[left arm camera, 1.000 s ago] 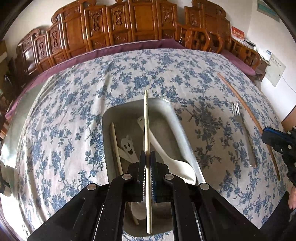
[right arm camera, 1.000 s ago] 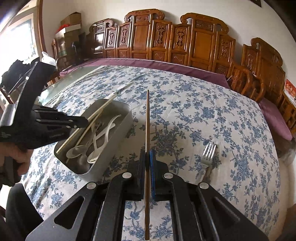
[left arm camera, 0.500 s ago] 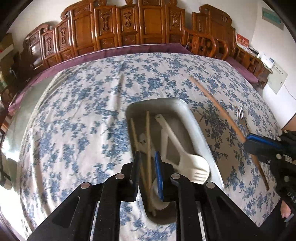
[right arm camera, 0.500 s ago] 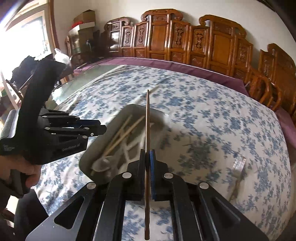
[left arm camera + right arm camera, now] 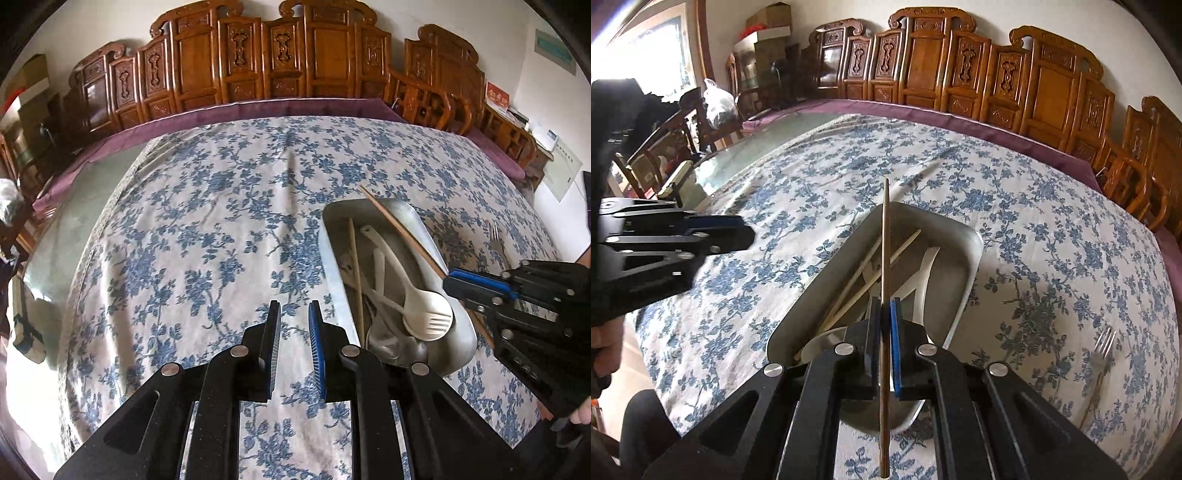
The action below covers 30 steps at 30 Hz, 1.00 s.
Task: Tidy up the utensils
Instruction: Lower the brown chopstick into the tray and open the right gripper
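Left wrist view: the left gripper (image 5: 291,347) has its jaws slightly spread with nothing between them, only the floral tablecloth (image 5: 207,229) beyond. To the right of the jaws lies the metal tray (image 5: 330,258), holding pale chopsticks (image 5: 356,273), a white slotted spoon (image 5: 413,295) and other white utensils. The right gripper (image 5: 448,282) hangs over the tray's far rim, pinching a brown chopstick (image 5: 402,232). A fork (image 5: 496,240) lies on the cloth beyond it.

Right wrist view: the right gripper (image 5: 884,332) has its jaws pressed onto the brown chopstick (image 5: 885,236), which runs straight ahead over the tray (image 5: 967,266). The pale chopsticks (image 5: 864,273) lie in the tray just left of the jaws; the fork (image 5: 1104,347) lies well right, outside it.

Progress: most utensils are binned. Judged remaining: release the brown chopstick into the tray, then collect the fork.
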Each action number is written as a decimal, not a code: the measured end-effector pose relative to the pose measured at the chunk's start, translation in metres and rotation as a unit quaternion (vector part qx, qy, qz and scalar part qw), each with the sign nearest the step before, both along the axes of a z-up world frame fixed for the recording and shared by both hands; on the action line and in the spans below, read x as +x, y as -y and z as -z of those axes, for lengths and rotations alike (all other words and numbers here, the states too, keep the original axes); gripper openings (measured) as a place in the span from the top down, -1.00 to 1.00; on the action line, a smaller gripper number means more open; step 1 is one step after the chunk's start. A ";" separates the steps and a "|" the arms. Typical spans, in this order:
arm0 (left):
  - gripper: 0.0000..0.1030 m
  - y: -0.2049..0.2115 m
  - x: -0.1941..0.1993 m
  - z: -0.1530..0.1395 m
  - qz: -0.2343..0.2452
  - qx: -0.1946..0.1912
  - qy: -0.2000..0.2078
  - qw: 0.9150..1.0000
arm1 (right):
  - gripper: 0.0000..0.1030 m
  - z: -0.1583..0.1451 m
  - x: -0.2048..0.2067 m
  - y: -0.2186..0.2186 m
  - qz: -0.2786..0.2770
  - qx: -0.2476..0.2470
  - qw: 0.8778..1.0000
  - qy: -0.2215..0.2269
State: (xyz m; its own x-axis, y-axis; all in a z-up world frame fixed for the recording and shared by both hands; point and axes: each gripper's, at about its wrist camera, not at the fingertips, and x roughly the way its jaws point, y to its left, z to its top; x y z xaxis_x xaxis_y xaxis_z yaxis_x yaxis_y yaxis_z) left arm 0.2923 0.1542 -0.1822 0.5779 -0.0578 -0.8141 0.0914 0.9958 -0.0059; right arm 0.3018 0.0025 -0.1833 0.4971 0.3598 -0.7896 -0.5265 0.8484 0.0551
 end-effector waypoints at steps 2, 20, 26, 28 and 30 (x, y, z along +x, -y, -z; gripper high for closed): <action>0.72 -0.002 -0.002 -0.001 0.000 0.000 0.001 1.000 | 0.88 0.006 0.005 -0.004 0.002 -0.002 1.000 -0.005; 0.72 0.014 -0.016 -0.014 0.014 -0.005 0.015 1.000 | 0.87 0.012 0.009 0.014 -0.001 0.019 0.999 -0.031; 0.72 0.036 -0.021 -0.027 0.033 -0.011 0.028 0.999 | 0.87 -0.011 -0.003 0.061 0.020 0.021 1.000 -0.006; 0.72 0.045 -0.023 -0.031 0.042 -0.013 0.033 0.999 | 0.87 -0.016 -0.008 0.081 0.034 0.016 0.999 0.006; 0.72 0.056 -0.023 -0.034 0.050 -0.015 0.036 0.998 | 0.87 -0.021 -0.015 0.104 0.049 0.012 0.999 0.013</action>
State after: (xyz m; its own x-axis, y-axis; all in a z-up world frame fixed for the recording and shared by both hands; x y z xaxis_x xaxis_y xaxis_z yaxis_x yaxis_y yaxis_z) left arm 0.2688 0.0986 -0.1481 0.6252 -0.1420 -0.7674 0.1917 0.9811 -0.0253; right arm 0.2873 -0.1011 -0.1628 0.5510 0.3280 -0.7674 -0.4432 0.8941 0.0639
